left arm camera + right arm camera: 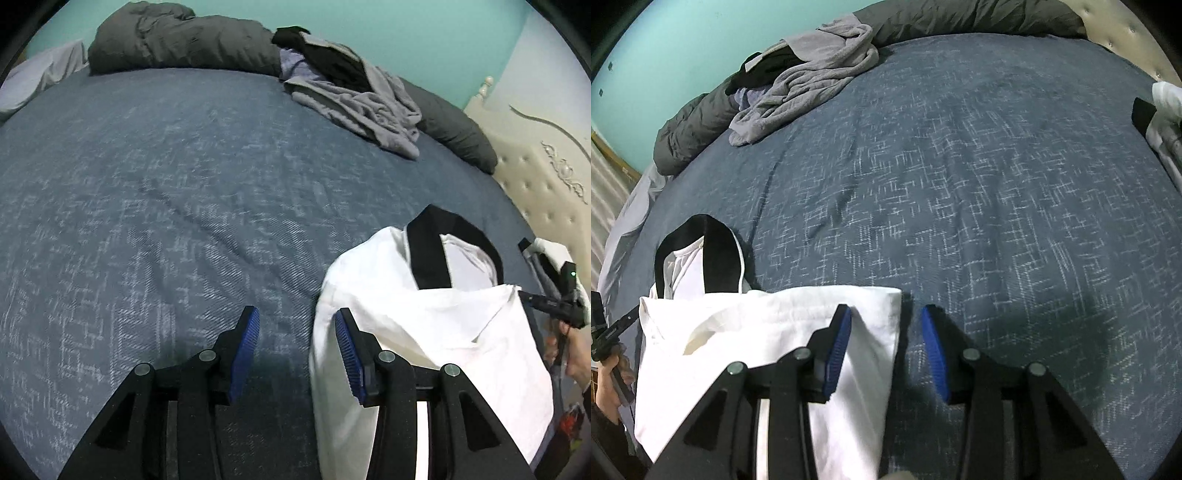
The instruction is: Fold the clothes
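The white garment [424, 325], a top with a black band at its neck opening [430, 254], lies partly folded on the blue patterned bedspread [166, 192]. In the left wrist view its left edge sits just under and beyond the right-hand pad of the left gripper [297, 350]; in the right wrist view its right edge lies under the left-hand pad of the right gripper [884, 347]. Both sets of jaws are spread apart with nothing between the blue pads [838, 347], so neither has hold of the cloth. Whether any pad touches the fabric I cannot tell.

Likely trouble from here: each gripper straddles an edge rather than the cloth itself, so closing now could catch only the top layer, or pinch the bedspread along with it, and lifting would then drag the fold open. The neck band stands up beyond the jaws and could flop over and spoil a neat crease. Uneven pulls from the two sides would skew the rectangle.

No basket, drawer or box shows in either view. Far ahead of the jaws lies a loose heap: a grey towel-like cloth [809, 77] with dark items [332, 59] over it, beside a dark grey duvet [177, 40]. These presumably await folding
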